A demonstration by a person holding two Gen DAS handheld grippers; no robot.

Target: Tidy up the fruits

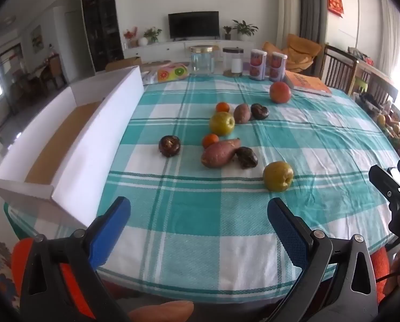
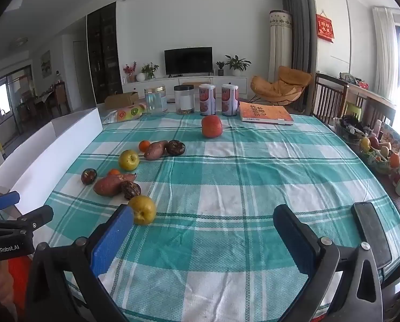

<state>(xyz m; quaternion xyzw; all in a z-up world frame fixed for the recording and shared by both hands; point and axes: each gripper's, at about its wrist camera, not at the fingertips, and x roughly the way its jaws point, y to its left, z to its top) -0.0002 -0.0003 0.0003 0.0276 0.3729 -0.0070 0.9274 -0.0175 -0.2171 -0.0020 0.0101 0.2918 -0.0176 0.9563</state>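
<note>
Fruit lies loose on a teal checked tablecloth (image 1: 200, 214): two yellow-green apples (image 1: 277, 175) (image 1: 222, 123), two sweet potatoes (image 1: 220, 152) (image 1: 242, 112), two small oranges (image 1: 210, 140) (image 1: 222, 106), three dark brown fruits (image 1: 169, 146) (image 1: 247, 157) (image 1: 259, 111) and a large red-orange fruit (image 1: 280, 92). A long white box (image 1: 92, 145) with a cardboard floor stands at the table's left edge. My left gripper (image 1: 198, 212) is open and empty near the front edge. My right gripper (image 2: 202, 224) is open and empty, its left finger beside the near apple (image 2: 142, 209).
Two glass jars (image 1: 202, 59), two red-labelled cans (image 1: 258, 64), a fruit-print pack (image 1: 172, 72) and an orange book (image 1: 308, 83) line the far edge. A black phone (image 2: 371, 232) lies at the right front. Wooden chairs and a cluttered sideboard (image 2: 374, 145) stand to the right.
</note>
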